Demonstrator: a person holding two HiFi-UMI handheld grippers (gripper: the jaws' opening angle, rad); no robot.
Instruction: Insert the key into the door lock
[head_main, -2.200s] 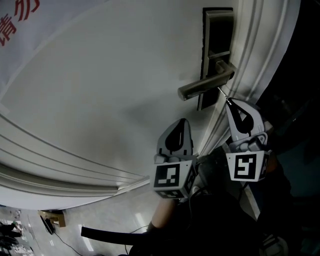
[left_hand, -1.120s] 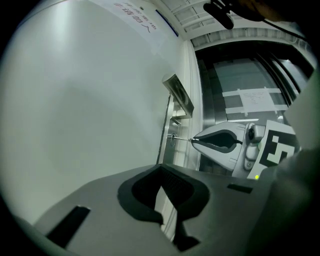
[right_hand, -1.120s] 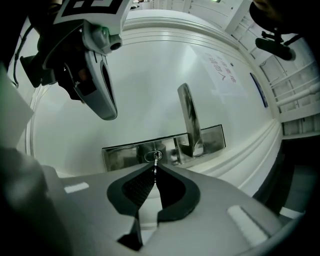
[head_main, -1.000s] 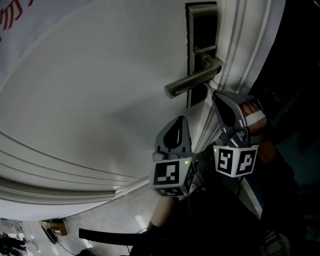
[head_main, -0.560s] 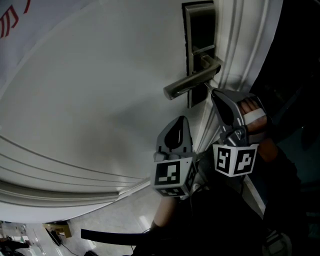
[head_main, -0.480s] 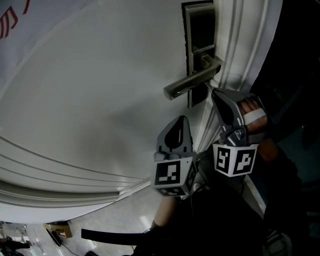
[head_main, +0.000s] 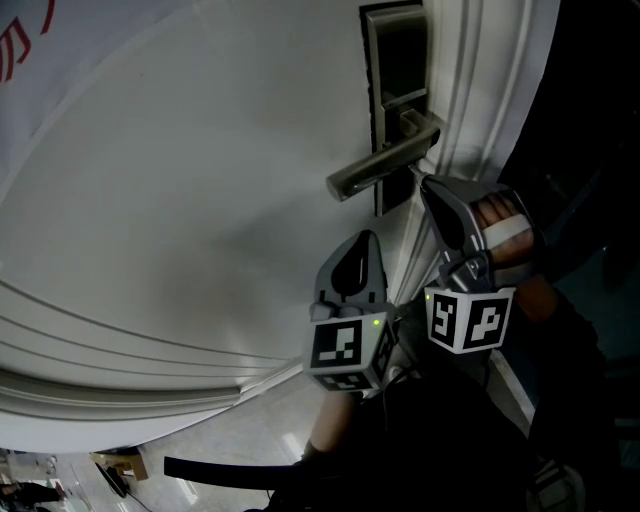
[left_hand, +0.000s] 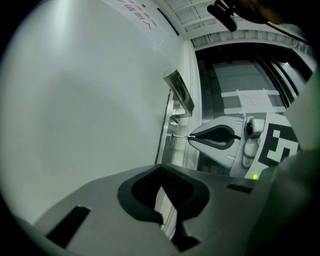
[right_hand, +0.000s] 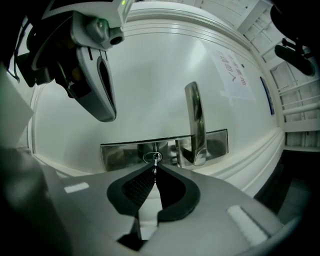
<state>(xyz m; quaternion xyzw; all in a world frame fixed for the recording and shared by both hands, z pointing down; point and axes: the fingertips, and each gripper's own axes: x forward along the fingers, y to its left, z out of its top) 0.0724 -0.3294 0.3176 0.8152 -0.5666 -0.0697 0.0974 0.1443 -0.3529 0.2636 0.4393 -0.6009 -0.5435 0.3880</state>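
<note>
1 key (right_hand: 155, 162) pinched in R gripper (right_hand: 154, 171), tip at keyhole of 1 lock (right_hand: 120, 154); 1 lever handle (right_hand: 195, 120); L gripper (left_hand: 161, 169) jaws pressed together, empty.

Banner (head_main: 18, 55): white sheet with red characters, upper left corner of the head view.
Floor (head_main: 235, 440): pale, glossy, along the bottom.
Dark strap (head_main: 215, 468): lying across the floor, lower left.
</note>
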